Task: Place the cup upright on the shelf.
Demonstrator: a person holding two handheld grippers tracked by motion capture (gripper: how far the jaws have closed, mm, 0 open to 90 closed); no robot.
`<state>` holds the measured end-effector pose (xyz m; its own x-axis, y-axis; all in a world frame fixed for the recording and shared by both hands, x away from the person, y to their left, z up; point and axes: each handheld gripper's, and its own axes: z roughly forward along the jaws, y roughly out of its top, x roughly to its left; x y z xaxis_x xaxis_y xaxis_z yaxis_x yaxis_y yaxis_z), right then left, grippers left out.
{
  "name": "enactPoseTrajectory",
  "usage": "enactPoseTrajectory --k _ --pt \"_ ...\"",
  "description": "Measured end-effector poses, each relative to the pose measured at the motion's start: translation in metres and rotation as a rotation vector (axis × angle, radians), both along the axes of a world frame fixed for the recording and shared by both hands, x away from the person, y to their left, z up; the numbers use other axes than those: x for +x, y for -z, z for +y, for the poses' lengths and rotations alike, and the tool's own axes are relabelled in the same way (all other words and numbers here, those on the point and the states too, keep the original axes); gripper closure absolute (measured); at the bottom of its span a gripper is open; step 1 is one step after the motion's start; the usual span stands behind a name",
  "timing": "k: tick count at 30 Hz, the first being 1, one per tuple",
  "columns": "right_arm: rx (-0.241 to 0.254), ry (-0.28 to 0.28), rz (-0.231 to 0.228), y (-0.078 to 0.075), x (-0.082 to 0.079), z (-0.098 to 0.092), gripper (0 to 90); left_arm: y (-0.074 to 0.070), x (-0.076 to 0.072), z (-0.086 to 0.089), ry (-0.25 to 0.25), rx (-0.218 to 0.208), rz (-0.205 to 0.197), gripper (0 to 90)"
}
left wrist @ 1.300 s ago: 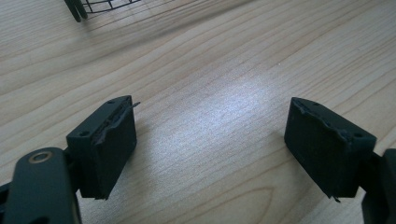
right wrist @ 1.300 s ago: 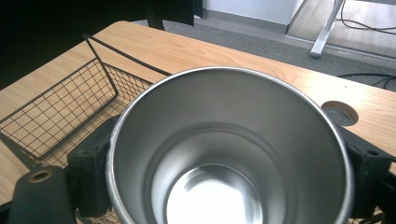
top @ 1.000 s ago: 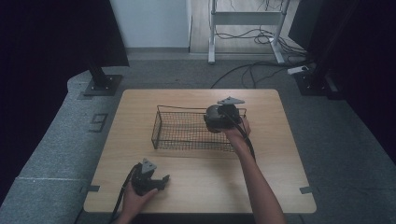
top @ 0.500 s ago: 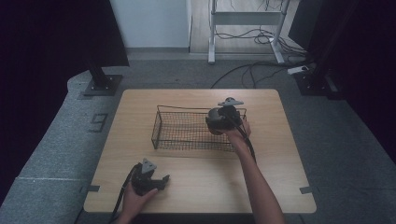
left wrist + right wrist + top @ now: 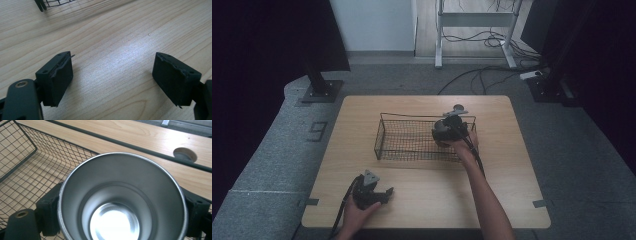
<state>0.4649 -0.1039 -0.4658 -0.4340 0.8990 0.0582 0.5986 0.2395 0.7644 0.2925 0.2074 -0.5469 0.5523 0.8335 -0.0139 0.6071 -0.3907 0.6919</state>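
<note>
Right gripper view: the right gripper (image 5: 120, 220) clamps a steel cup (image 5: 122, 200) over the wire basket (image 5: 22, 170); the left gripper (image 5: 112, 82) rests wide open, empty, on the table (image 5: 120, 37).

No readable text, label, brand or number is seen on the table, the wire basket, the metal cup or the grippers. A pale mark on the floor mat (image 5: 317, 131) resembles a 9, though it cannot be read with certainty.

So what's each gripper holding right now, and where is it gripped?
The right gripper holds a steel cup by its outer wall, one jaw on each side, over the wire basket. The left gripper is open on the table, holding nothing.
</note>
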Motion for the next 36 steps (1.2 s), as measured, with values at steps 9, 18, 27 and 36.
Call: enactPoseTrajectory --k 9,18,27,36 --pt "-0.017 -0.021 0.055 0.008 0.003 0.004 13.5 0.000 0.000 0.000 0.000 0.001 0.000 16.8" --pt "-0.043 -0.040 0.086 0.013 0.005 0.007 13.5 0.000 0.000 0.000 0.000 0.001 0.000 16.8" --pt "-0.058 -0.034 0.099 0.014 0.006 0.008 13.5 0.000 0.000 0.000 0.000 0.001 0.000 16.8" --pt "-0.083 -0.024 0.135 0.016 0.009 0.008 13.5 0.000 0.000 0.000 0.000 0.001 -0.001 16.7"
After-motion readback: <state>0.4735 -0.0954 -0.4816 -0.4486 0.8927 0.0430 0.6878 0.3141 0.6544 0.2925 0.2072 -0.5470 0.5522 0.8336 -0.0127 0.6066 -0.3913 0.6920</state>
